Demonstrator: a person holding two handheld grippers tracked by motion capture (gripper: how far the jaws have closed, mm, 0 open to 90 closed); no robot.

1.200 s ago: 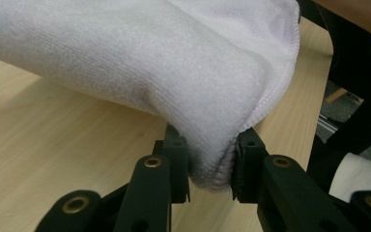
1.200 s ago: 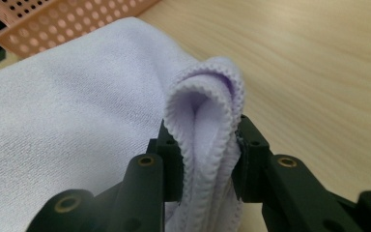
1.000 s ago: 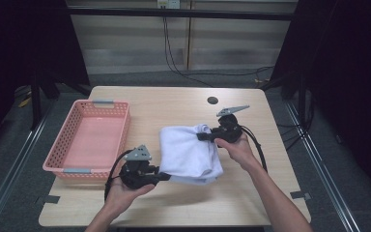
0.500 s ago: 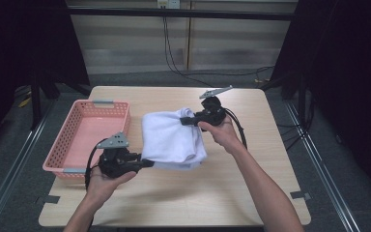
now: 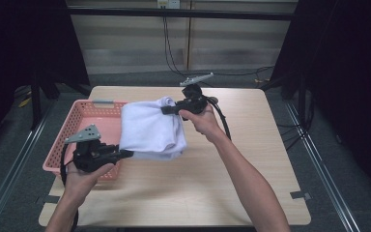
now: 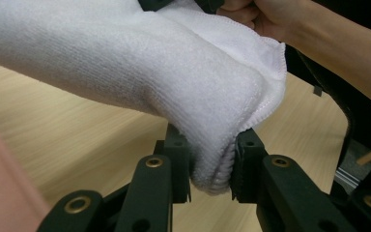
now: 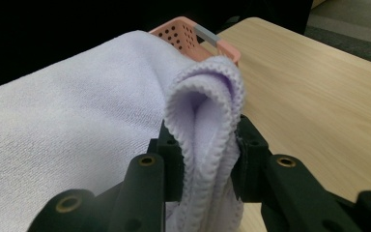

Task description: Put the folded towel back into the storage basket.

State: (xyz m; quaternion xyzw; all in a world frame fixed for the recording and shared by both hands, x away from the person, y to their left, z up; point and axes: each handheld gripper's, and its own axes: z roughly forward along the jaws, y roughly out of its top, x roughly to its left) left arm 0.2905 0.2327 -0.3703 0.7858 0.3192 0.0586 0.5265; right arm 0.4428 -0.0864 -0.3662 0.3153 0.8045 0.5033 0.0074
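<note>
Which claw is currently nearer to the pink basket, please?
The left. The left claw hangs over the pink basket at its near right corner, shut on the white towel. The right claw holds the towel's far end, off past the basket's right side.

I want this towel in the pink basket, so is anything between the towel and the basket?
Nothing visible. The towel, clamped by the left gripper and right gripper, hangs at the pink basket edge, and its visible bottom looks bare.

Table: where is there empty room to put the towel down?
Bare wood lies on the table's right half, beyond the right arm, and along the near edge. The pink basket's floor looks bare too. It is crowded in the middle-left, where both grippers, left and right, hold the towel.
</note>
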